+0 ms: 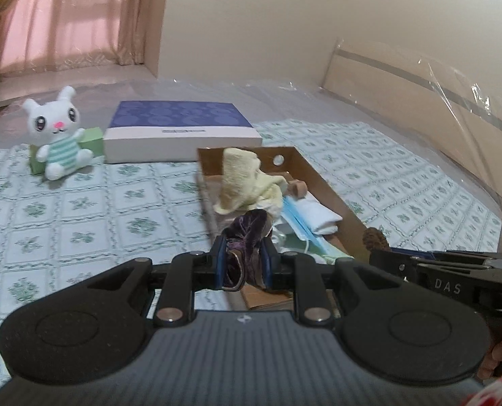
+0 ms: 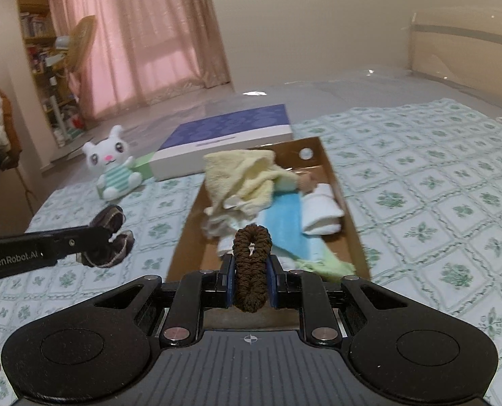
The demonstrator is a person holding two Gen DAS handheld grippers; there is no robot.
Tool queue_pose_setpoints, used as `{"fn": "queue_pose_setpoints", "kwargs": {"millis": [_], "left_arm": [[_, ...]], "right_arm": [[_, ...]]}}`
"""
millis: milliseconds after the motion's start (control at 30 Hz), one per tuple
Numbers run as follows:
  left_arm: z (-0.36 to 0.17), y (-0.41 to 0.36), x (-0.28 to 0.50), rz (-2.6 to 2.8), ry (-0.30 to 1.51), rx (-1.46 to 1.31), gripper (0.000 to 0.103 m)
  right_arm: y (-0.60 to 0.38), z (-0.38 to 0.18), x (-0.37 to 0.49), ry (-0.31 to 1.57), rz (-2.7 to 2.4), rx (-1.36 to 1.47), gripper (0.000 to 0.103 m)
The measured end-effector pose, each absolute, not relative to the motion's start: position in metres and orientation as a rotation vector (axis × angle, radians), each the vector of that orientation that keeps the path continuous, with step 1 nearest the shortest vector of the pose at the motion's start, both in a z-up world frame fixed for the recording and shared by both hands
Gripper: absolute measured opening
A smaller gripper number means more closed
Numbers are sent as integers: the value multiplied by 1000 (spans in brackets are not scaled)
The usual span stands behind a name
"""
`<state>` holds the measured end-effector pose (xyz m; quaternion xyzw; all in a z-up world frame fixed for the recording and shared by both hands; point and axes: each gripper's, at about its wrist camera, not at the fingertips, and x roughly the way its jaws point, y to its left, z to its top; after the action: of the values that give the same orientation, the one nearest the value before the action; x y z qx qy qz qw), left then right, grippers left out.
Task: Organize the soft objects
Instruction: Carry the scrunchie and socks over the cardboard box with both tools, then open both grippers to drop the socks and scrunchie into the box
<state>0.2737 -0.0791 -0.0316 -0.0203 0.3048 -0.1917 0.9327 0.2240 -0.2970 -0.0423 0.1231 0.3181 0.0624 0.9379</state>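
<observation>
The purple velvet scrunchie (image 1: 247, 237) is a crumpled, shiny fabric ring with a pale trim; it is clamped between the blue pads of the left gripper (image 1: 243, 264), whose jaws are narrowed onto it, and is carried above the near end of the cardboard box (image 1: 332, 196). The brown scrunchie (image 2: 251, 267) is a tightly ribbed dark ring, squeezed into a long oval and standing upright between the pads of the right gripper (image 2: 251, 280), which is likewise closed on it, also over the near end of the box. The box lies on a bed covered by a green floral sheet (image 2: 420, 203). Inside it lie a yellow towel (image 2: 240, 179), a blue face mask (image 2: 286, 223), a folded white cloth (image 2: 321, 211) and a light green cloth (image 2: 325, 265). A white plush rabbit (image 1: 56, 135) sits beside a purple-topped flat box (image 1: 180, 130) further back.
</observation>
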Motion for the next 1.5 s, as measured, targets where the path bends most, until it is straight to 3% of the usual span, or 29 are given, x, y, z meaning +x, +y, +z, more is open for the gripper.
{"fn": "queue_pose_setpoints", "kwargs": {"millis": [633,733,800,967,1500], "left_arm": [[-68,-140,347,-438,677,63,21],[-73,-144,354,-442,678,71,24],[-77,-146,358,-439,677,83,35],[-81,-146,361,-458,657,105,51],[-85,-133,372,-429,669,82,53]], "right_arm": [[-332,-71,279,641,49,260,19],[-334,-75,284,641,46,258,19],[-336,-77,287,639,46,259,19],[-339,-80,291,636,40,257,19],[-334,-91,306,630,55,247,21]]}}
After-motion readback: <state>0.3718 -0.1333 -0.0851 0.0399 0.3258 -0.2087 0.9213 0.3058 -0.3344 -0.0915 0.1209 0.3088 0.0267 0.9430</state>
